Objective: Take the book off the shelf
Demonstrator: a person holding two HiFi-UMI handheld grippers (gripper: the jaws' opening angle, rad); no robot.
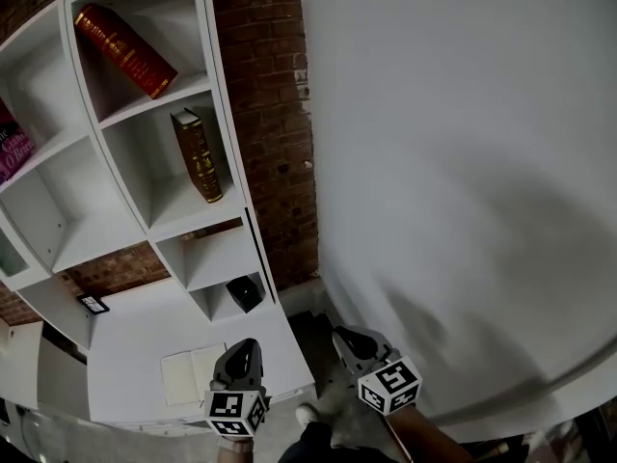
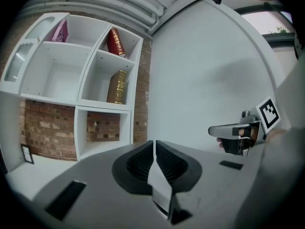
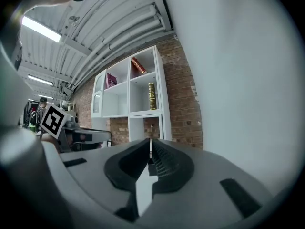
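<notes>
A white shelf unit (image 1: 217, 128) stands against the brick wall. A red book (image 1: 125, 49) leans in its top compartment. A brown and gold book (image 1: 198, 155) stands in the compartment below, and a purple book (image 1: 12, 148) shows at the far left. Both grippers hang low, well short of the shelf. The left gripper (image 1: 246, 347) and the right gripper (image 1: 349, 337) are shut and hold nothing. The left gripper view shows the red book (image 2: 116, 42), the gold book (image 2: 117, 87) and the shut jaws of the left gripper (image 2: 154, 149). In the right gripper view the gold book (image 3: 152, 96) stands above the right gripper (image 3: 150, 146).
A low white counter (image 1: 125, 340) below the shelf carries an open notebook (image 1: 193, 374) and a small dark frame (image 1: 93, 304). A black object (image 1: 245, 292) sits in a bottom cubby. A plain white wall (image 1: 463, 162) fills the right side.
</notes>
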